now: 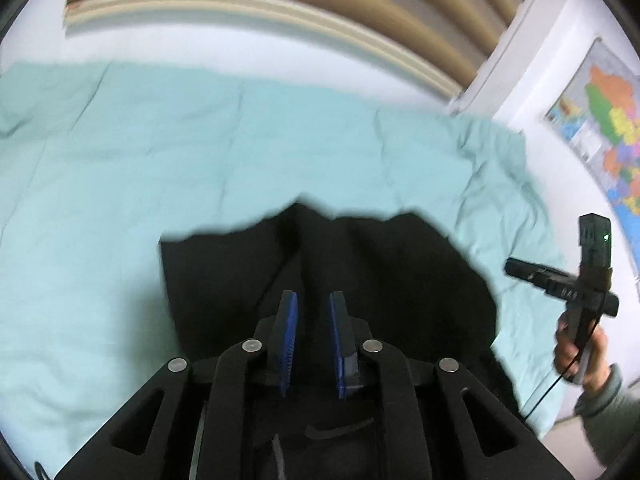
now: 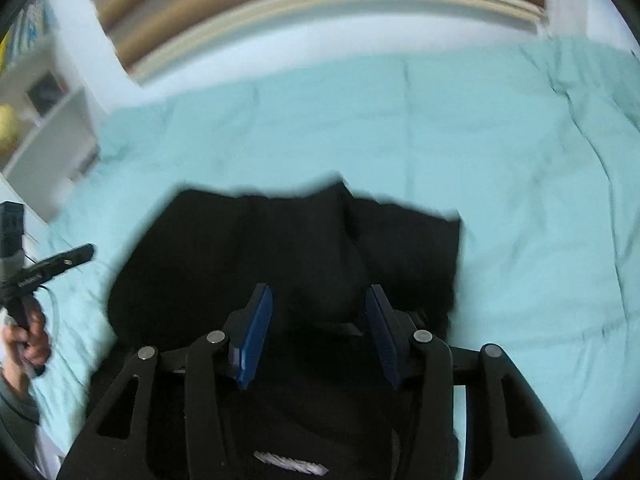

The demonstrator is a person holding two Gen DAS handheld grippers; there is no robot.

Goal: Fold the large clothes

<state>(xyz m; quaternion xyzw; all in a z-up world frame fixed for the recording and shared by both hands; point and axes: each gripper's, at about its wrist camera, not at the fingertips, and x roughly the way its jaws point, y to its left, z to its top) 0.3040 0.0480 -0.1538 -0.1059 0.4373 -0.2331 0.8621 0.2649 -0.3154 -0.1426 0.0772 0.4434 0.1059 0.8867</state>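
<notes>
Black garment (image 1: 360, 264) bunched on teal bedcover (image 1: 160, 152). Left gripper (image 1: 313, 300) narrowly parted, empty. Right gripper (image 2: 316, 292) half open, empty.

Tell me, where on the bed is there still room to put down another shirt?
The teal bedspread lies bare between the black garment and the headboard. More bare cover runs along both sides of the garment, out to the bed's edges. The near middle is crowded: the garment lies there, with both grippers over it.
</notes>
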